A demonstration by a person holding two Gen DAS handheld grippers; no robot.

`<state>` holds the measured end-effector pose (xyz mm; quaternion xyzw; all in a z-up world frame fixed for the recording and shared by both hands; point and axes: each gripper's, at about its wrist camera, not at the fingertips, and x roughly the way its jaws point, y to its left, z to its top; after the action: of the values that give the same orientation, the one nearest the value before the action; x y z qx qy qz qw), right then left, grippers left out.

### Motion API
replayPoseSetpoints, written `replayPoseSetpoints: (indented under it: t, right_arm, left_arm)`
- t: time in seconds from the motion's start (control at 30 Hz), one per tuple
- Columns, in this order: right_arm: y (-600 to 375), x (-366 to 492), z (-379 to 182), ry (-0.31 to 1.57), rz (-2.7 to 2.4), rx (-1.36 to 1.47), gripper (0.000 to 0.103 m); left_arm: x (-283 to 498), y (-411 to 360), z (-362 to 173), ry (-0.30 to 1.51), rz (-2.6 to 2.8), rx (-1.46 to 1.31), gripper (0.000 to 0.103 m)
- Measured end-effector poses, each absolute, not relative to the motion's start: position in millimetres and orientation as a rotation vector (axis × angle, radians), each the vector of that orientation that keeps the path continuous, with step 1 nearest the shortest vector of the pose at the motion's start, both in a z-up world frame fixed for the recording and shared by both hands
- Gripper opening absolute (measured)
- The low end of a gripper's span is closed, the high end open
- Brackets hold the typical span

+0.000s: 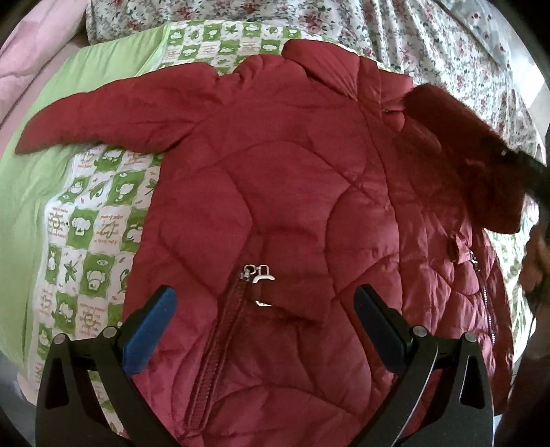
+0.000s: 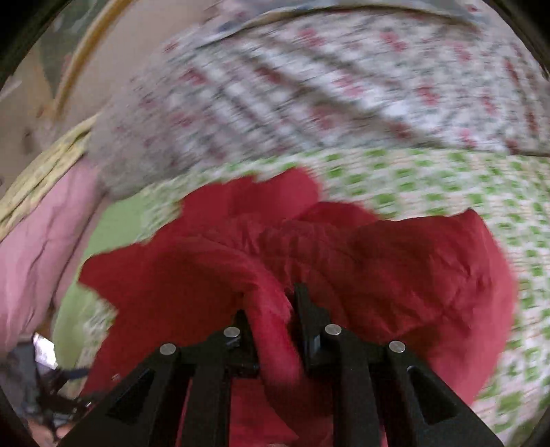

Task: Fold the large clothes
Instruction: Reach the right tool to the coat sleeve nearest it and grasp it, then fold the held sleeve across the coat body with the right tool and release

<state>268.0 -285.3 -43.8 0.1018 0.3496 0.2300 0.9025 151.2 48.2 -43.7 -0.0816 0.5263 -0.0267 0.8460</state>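
A red quilted puffer jacket (image 1: 275,192) lies front-up on a green-and-white checked quilt (image 1: 86,220). Its left sleeve (image 1: 103,113) lies spread out to the left. Its zipper pull (image 1: 257,273) sits mid-front. My left gripper (image 1: 264,309) is open, hovering over the jacket's lower front, holding nothing. My right gripper (image 2: 271,309) is shut on a fold of the red jacket (image 2: 275,330) and holds it lifted; the view is motion-blurred. In the left wrist view the lifted right sleeve (image 1: 474,165) hangs over the jacket's right side with the right gripper's dark tip at its edge.
A floral sheet (image 1: 395,31) covers the bed beyond the jacket. A plain green cloth (image 1: 86,75) and pink bedding (image 1: 27,51) lie at the left. A wall and yellow woven edge (image 2: 41,172) show at the far left in the right wrist view.
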Motion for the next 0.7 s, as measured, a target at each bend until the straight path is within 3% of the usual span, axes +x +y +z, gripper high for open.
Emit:
replayPoseSetpoints:
  t: [0.37,0.57,0.7]
  right_arm:
    - [-179,227,-93,0.748,0.634,-0.093,0.020]
    - [-170,221,-100,0.748,0.651,-0.154,0.022]
    - [-171,220,-102,0.765,0.659,-0.150,0.032]
  left_arm:
    - [179,78,-30,1.122,-0.199,-0.345,0.103]
    - [249,61,-26,1.158,-0.350,-0.406,0.103]
    - [292,43,-40,1.215,-0.415,-0.408,0.101]
